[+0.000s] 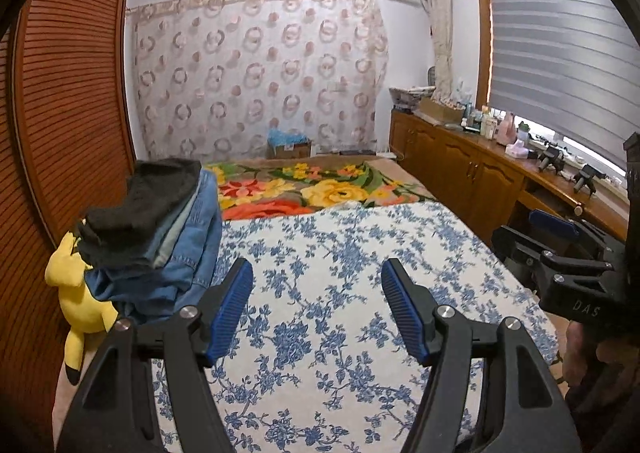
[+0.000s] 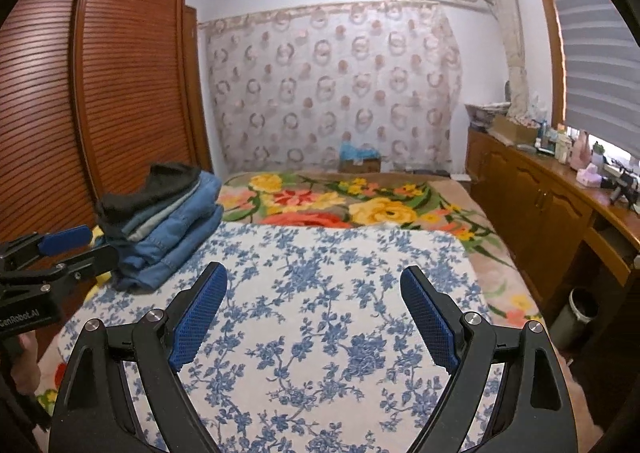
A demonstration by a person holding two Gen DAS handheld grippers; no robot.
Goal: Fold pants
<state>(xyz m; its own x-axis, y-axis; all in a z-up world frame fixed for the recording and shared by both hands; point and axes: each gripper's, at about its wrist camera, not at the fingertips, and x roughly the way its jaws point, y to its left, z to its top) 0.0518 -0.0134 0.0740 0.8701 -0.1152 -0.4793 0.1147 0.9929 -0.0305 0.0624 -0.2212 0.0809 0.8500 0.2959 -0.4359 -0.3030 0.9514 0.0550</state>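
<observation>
Blue-and-white floral cloth [image 1: 340, 293] covers the near end of the bed, with a bright flowered blanket [image 1: 304, 189] beyond it. Both the left gripper [image 1: 317, 309] and right gripper [image 2: 314, 317] hover above the cloth with fingers spread apart, holding nothing. Folded pants [image 2: 168, 221] sit stacked at the bed's left edge beside a louvred wardrobe [image 2: 120, 85], a yellow plush toy [image 1: 80, 301] next to them. Bottles crowd the wooden counter [image 2: 560, 181] under the window; a cardboard box [image 1: 290, 149] holds something blue.

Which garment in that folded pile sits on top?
The dark grey fuzzy garment tops the pile; every piece beneath it, like the blue denim jeans, is bluish.
</observation>
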